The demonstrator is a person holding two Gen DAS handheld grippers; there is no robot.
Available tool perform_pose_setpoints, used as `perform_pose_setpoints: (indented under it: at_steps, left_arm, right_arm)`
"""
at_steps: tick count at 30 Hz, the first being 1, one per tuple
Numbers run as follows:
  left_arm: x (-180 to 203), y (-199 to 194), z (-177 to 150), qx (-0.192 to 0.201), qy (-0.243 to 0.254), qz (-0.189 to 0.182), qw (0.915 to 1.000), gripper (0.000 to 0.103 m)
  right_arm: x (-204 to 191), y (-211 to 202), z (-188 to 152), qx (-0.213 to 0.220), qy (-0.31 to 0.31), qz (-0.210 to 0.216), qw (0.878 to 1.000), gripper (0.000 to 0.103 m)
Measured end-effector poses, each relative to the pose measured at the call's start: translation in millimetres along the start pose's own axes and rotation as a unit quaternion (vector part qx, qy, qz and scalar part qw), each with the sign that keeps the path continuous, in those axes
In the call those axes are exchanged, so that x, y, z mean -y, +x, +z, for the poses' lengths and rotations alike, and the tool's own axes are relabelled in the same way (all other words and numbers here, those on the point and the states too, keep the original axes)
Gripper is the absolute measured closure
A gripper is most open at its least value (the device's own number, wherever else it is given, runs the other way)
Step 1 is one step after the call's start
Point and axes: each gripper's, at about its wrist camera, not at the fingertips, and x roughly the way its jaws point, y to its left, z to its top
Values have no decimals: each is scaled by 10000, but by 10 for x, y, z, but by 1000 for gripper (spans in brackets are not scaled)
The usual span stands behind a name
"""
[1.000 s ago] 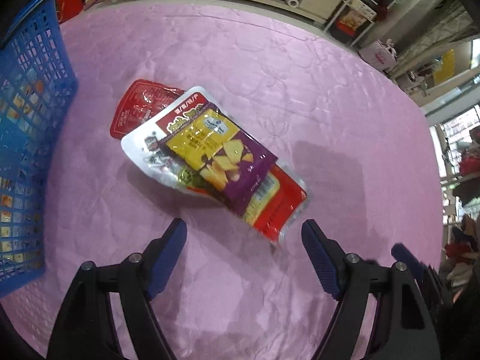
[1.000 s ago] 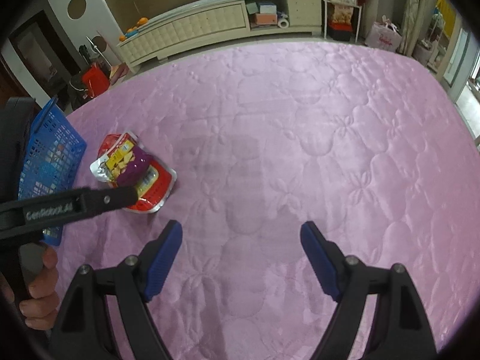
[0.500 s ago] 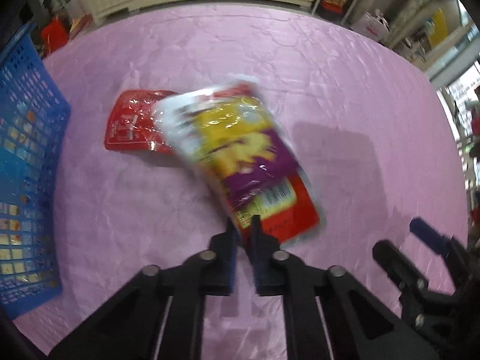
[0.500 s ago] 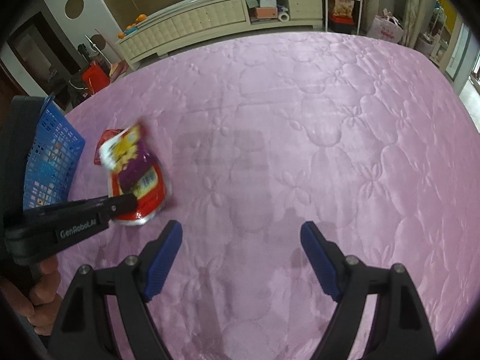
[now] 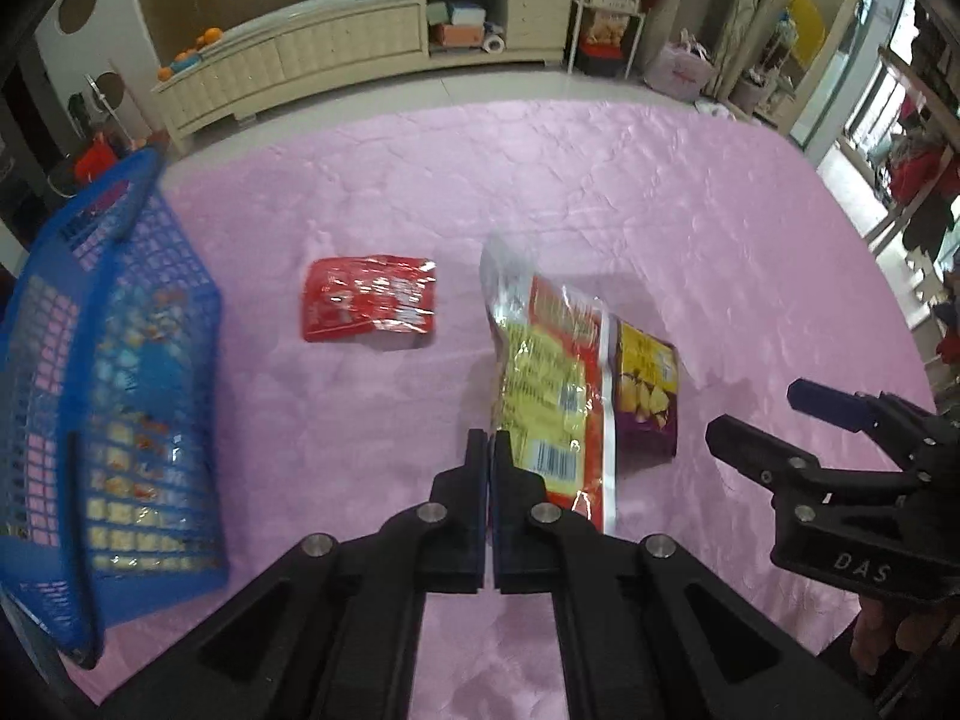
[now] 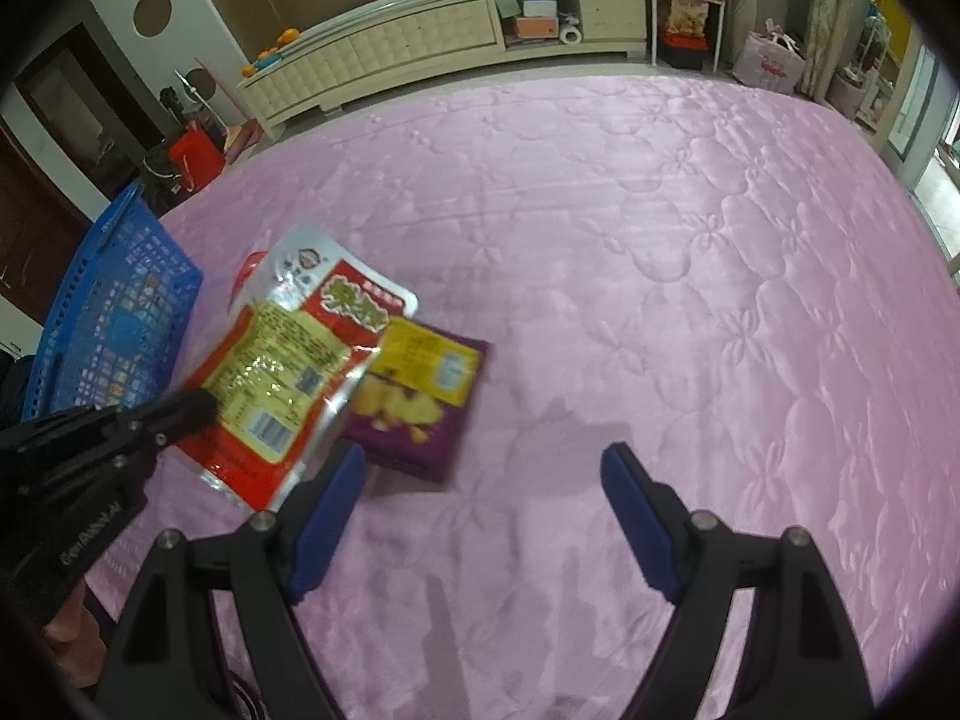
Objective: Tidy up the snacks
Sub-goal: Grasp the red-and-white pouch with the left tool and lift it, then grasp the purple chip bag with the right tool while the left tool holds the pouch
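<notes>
Left gripper, jaws clamped on the lower edge of the red-and-yellow snack pouch, should swing left to the blue basket without dragging the purple packet beneath; right gripper waits wide open.

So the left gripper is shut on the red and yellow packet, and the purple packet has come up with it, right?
Not quite. The left gripper is shut on the red and yellow packet, but the purple packet lies on the pink cover; the right wrist view shows this.
</notes>
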Motion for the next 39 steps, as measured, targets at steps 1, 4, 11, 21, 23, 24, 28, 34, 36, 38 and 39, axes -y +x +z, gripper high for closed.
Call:
perform_pose_setpoints:
  at_steps: [1, 4, 11, 21, 23, 24, 28, 34, 36, 38, 39]
  left_arm:
    - [-51, -39, -12, 42, -49, 0, 10000, 103]
    - [-223, -181, -125, 173, -179, 33, 9997, 103]
    - [-425, -233, -236, 380, -196, 324, 9986, 103]
    - [-428, -256, -244, 493, 3, 426, 9979, 103]
    - [-447, -220, -232, 455, -32, 351, 9983, 103]
    - [-460, -207, -226, 440, -56, 309, 9985, 103]
    - [-501, -157, -215, 404, -139, 242, 9988, 103]
    - [-534, -120, -253, 428, -123, 183, 9988, 103]
    - [-553, -103, -271, 419, -165, 127, 9989, 103]
    - [-579, -107, -291, 399, -269, 31, 9988, 103]
    - [-586, -114, -297, 395, -303, -8, 9988, 103]
  right_arm:
    - [-21, -16, 3, -9, 26, 1, 10000, 18]
    - [-75, -26, 33, -18, 187, 74, 9998, 18]
    - [-238, 150, 170, -365, 410, 210, 9983, 18]
    - [-347, 586, 326, -757, 468, -224, 9958, 19]
    - [-329, 655, 339, -795, 512, -278, 9951, 19]
    - [-314, 685, 344, -817, 540, -283, 9948, 19]
    - [-372, 759, 395, -818, 446, -286, 9952, 19]
    - [-535, 834, 406, -900, -28, -705, 9934, 22]
    - [-665, 852, 354, -887, -544, -997, 9896, 34]
    - [-702, 831, 336, -852, -652, -922, 9899, 41]
    - [-693, 820, 328, -889, -644, -859, 9902, 42]
